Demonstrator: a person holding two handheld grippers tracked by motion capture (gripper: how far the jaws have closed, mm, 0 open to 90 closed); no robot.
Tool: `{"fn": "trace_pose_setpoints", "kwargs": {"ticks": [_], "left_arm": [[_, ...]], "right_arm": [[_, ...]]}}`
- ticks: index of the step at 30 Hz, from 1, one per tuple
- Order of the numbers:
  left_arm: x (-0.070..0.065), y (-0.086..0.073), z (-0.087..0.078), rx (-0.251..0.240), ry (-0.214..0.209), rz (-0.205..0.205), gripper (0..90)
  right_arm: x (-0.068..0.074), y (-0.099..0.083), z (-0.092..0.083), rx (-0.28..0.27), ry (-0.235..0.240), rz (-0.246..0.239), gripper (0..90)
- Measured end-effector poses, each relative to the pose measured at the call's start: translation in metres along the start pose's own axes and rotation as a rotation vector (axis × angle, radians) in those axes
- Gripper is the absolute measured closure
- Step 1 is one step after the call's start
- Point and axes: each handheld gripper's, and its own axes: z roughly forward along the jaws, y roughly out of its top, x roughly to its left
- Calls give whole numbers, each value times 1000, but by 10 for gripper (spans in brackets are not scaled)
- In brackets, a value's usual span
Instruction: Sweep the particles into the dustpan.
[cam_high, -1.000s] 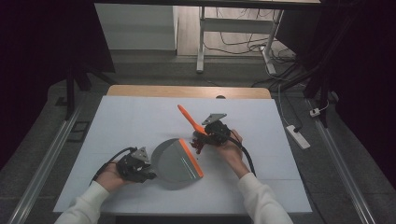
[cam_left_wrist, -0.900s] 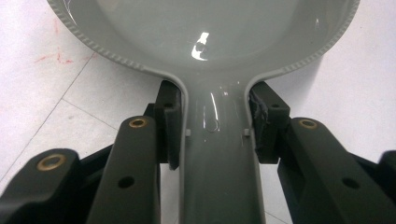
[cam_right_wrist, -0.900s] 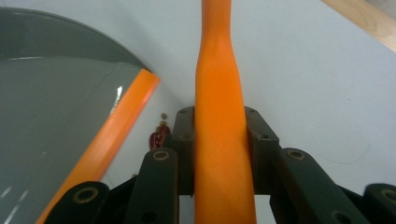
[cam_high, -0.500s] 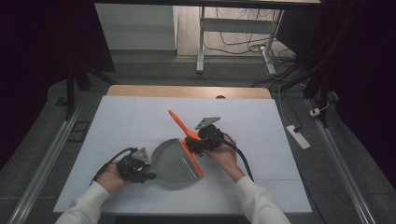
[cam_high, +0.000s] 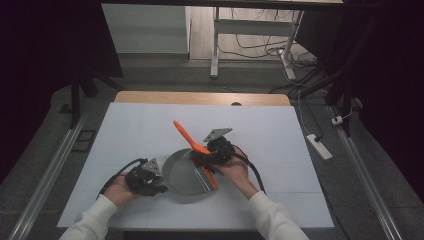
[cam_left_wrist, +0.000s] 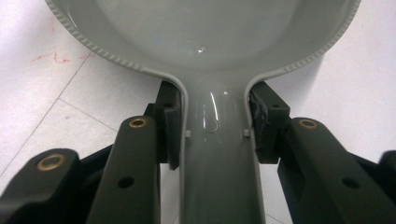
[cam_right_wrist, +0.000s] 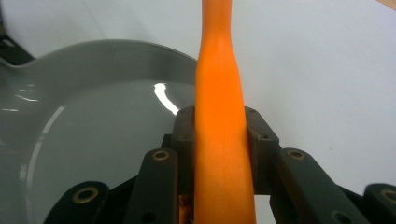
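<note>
A grey pan (cam_high: 184, 176) lies on the white table near its front edge. My left gripper (cam_high: 156, 184) is shut on the pan's handle (cam_left_wrist: 215, 154), with the pads pressing both sides of it. A long orange spatula (cam_high: 192, 145) slants over the pan's right rim, its handle pointing up and to the far left. My right gripper (cam_high: 202, 156) is shut on the spatula (cam_right_wrist: 222, 126) near its middle, just above the pan's (cam_right_wrist: 88, 130) edge. The orange blade (cam_high: 211, 179) reaches down over the pan's right side.
The white table top (cam_high: 125, 130) stretches wide behind and to both sides of the pan. A wooden strip (cam_high: 200, 98) runs along the far edge. A white power strip (cam_high: 320, 146) lies on the floor to the right. Cables trail from both grippers.
My right gripper has carried the orange spatula leftward, from beside the pan to over its right rim. The left gripper and the pan have stayed put.
</note>
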Motion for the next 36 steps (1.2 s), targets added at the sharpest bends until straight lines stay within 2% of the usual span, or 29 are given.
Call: {"fn": "trace_pose_setpoints", "kwargs": {"ticks": [3, 5, 7, 9, 14, 16, 20, 22, 29, 35, 36], "left_arm": [[0, 0, 0, -1, 2, 0, 621], [1, 0, -1, 5, 3, 8, 621], [0, 0, -1, 4, 0, 7, 621], [0, -1, 0, -4, 0, -4, 621], [-1, -1, 0, 1, 3, 0, 621], [-1, -1, 0, -6, 4, -7, 621], [0, -1, 0, 0, 4, 2, 621], [-1, -1, 1, -7, 4, -11, 621], [-1, -1, 0, -11, 4, -12, 620], [-1, -1, 0, -10, 5, -16, 621], [-1, -1, 1, -9, 6, -21, 621]], "right_arm": [[10, 5, -1, -13, 55, -4, 700], [14, 9, -3, -32, 72, -30, 700], [15, 12, -9, -53, 55, -46, 700], [11, 13, -17, -80, 37, -33, 700], [-9, 8, -34, -108, -55, 5, 700], [-18, 4, -38, -103, -84, 27, 700], [-32, -3, -38, -94, -104, 62, 699], [-34, -5, -35, -78, -108, 69, 699], [-32, -7, -17, -17, -114, 43, 699], [-27, -5, -3, 37, -143, 1, 699], [-27, -5, -1, 31, -137, -3, 700]]}}
